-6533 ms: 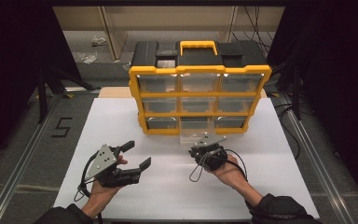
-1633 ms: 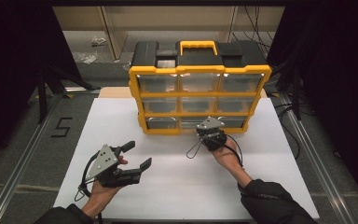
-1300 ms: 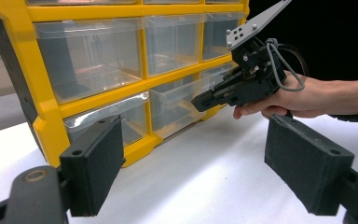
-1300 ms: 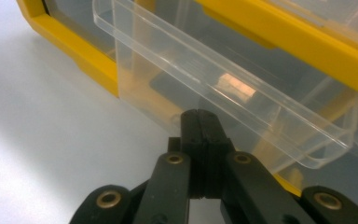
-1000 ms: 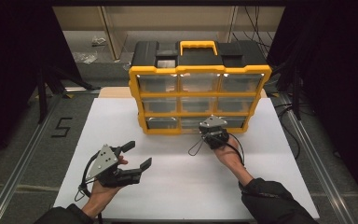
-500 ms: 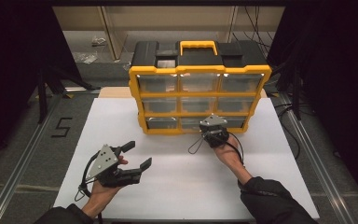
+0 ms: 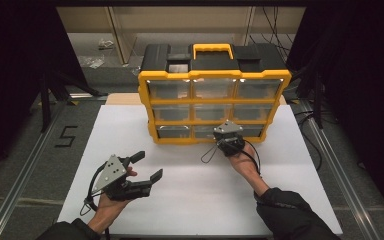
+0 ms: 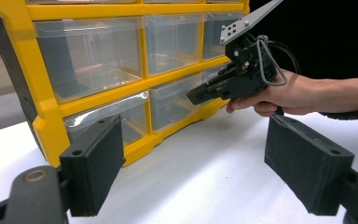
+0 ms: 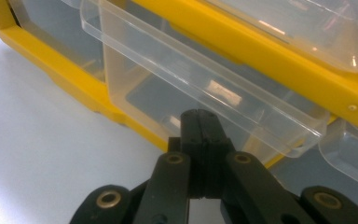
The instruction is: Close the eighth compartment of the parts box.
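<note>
Since the earliest frame, my right gripper (image 7: 224, 134), jaws pressed together, has reached the bottom-middle drawer (image 9: 205, 88). My left gripper (image 7: 142, 166) stays spread. The organizer (image 7: 215, 75) has nine drawers.

Wearing dark long sleeves (image 7: 290, 215) bunching at both wrists. Carrying a black two-jaw left gripper (image 7: 145, 167) with broad, flat, rough-textured black pads (image 8: 95, 165), brass-coloured pivot screws and a grey three-cornered plate dotted with small holes. Carrying a matching black right gripper (image 8: 196, 96), trailing a thin grey looping cable (image 8: 268, 60) and black cord.
</note>
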